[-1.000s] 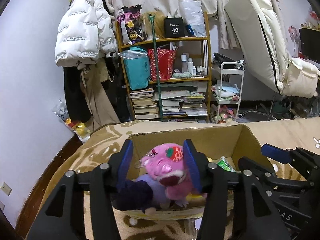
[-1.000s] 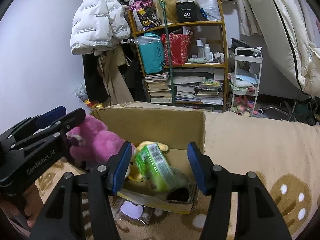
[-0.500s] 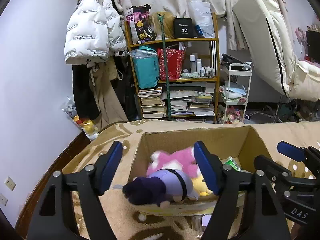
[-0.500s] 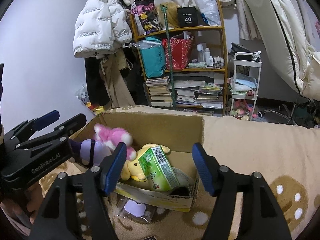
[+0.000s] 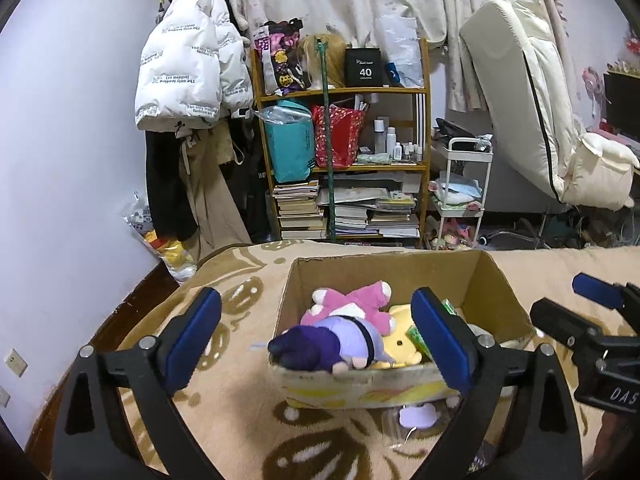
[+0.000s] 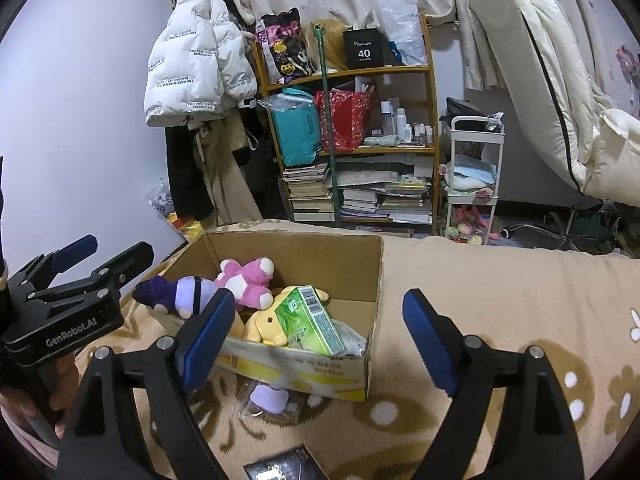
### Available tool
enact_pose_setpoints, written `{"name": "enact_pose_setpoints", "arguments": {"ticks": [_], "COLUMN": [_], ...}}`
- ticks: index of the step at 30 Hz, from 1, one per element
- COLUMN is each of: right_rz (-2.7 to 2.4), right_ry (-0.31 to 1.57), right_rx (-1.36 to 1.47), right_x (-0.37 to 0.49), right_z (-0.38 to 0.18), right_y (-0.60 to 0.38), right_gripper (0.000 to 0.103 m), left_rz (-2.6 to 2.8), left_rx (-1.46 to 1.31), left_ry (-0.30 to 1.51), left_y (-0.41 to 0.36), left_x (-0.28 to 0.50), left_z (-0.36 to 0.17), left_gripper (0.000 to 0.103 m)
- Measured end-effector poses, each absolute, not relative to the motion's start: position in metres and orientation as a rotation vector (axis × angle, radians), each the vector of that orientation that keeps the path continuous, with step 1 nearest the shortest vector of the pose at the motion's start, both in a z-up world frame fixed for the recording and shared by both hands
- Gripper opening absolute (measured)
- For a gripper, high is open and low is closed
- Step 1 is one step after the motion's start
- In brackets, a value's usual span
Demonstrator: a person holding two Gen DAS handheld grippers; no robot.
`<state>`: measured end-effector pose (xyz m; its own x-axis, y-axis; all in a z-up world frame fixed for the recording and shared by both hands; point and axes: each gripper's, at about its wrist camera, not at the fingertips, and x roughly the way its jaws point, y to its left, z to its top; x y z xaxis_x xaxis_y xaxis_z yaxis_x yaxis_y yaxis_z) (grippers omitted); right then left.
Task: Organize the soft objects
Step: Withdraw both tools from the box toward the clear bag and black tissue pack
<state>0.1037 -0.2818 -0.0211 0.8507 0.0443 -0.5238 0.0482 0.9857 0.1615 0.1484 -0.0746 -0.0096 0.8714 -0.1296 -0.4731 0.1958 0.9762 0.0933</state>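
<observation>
Now both jaws are opening, empty, before the box [image 5: 492,280].

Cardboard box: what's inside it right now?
The cardboard box holds a purple plush draped over its near rim, a pink plush, a yellow plush and a green packet. The box floor beneath them is covered.

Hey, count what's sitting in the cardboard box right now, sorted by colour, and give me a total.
Pink plush toy: 1
Purple plush toy: 1
Yellow plush toy: 1
Green tissue pack: 1
Total visible in the cardboard box: 4. Something pale lies under the green pack; I cannot tell what it is.
</observation>
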Motion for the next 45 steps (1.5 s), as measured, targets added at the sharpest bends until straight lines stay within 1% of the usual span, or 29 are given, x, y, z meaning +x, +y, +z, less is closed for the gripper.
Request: {"name": "enact_pose_setpoints", "arguments": {"ticks": [3,5,6,9,11,15,22,31,38,45], "right_rz": [-0.010,-0.013,-0.015,-0.021,-0.027,-0.039,-0.044,-0.057,-0.068,-0.066], "right_ry": [0.548,0.542,0.534,0.521,0.522,0.527,0.553,0.597,0.690,0.792], "right_rx": [0.169,0.169,0.169,0.161,0.155,0.147,0.157,0.144,0.144,0.170], "right_x": [0.094,0.089,0.085,0.075,0.071,0.061,0.046,0.043,0.056,0.068], "right_z": [-0.017,-0.013,-0.012,-0.007,-0.005,-0.004,-0.008,-0.019,-0.040,-0.063], "right_y": [-0.280,-0.280,-0.280,-0.279,-0.278,-0.275,-0.273,-0.271,-0.271,-0.271], "right_gripper": [0.091,0.098,0.100,0.100,0.103,0.103,0.103,0.103,0.103,0.103], "left_rz": [-0.168,-0.173,-0.179,-0.180,-0.192,-0.210,-0.217,-0.271,-0.327,-0.351], "left_rx": [0.160,0.169,0.173,0.192,0.181,0.146,0.167,0.175,0.113,0.097], "left_ry": [0.474,0.471,0.471,0.475,0.490,0.523,0.555,0.677,0.776,0.836], "left_y": [-0.074,-0.074,-0.074,-0.074,-0.072,-0.067,-0.067,-0.075,-0.079,-0.082], "left_x": [0.137,0.131,0.127,0.118,0.113,0.105,0.093,0.108,0.129,0.143], "left_z": [-0.007,-0.006,-0.005,-0.005,-0.006,-0.006,-0.013,-0.034,-0.054,-0.070], "left_gripper": [0.100,0.100,0.100,0.100,0.100,0.100,0.100,0.100,0.100,0.100]}}
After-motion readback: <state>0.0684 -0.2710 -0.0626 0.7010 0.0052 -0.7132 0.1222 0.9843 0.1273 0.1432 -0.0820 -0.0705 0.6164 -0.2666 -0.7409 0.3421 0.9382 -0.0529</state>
